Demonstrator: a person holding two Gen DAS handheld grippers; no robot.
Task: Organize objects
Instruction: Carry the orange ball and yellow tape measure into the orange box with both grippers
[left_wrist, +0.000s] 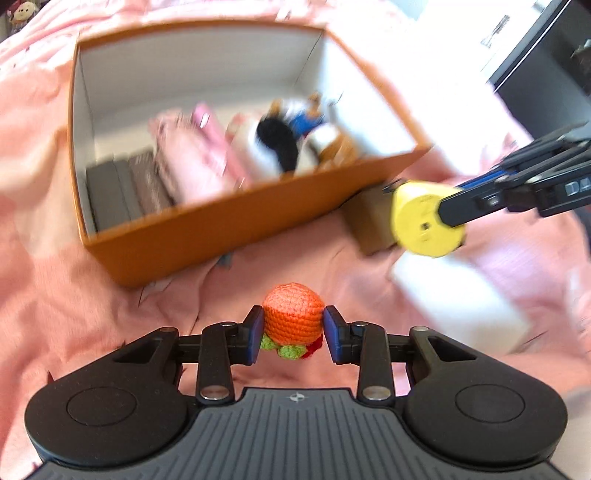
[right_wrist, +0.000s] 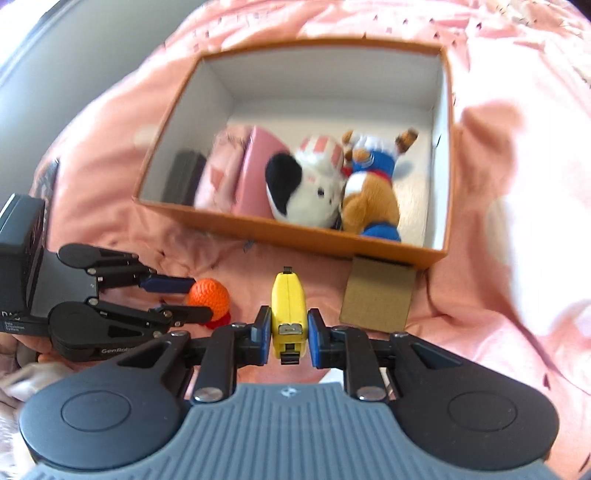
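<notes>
My left gripper (left_wrist: 293, 334) is shut on an orange crocheted toy (left_wrist: 293, 314) with green and red trim, held above the pink bedding. In the right wrist view the same left gripper (right_wrist: 195, 299) and orange toy (right_wrist: 208, 293) appear at the left. My right gripper (right_wrist: 289, 336) is shut on a yellow tape measure (right_wrist: 288, 306); in the left wrist view the right gripper (left_wrist: 448, 218) and that yellow tape measure (left_wrist: 424, 221) show at the right. Beyond both lies an open orange box (right_wrist: 295, 232) (left_wrist: 221, 221) holding plush toys (right_wrist: 314, 188), pink items and a dark box.
A small brown cardboard box (right_wrist: 376, 295) stands against the orange box's near corner. A white box (left_wrist: 461, 302) lies on the pink bedding (left_wrist: 55, 288) at the right. Dark furniture (left_wrist: 546, 74) stands at the far right beyond the bed.
</notes>
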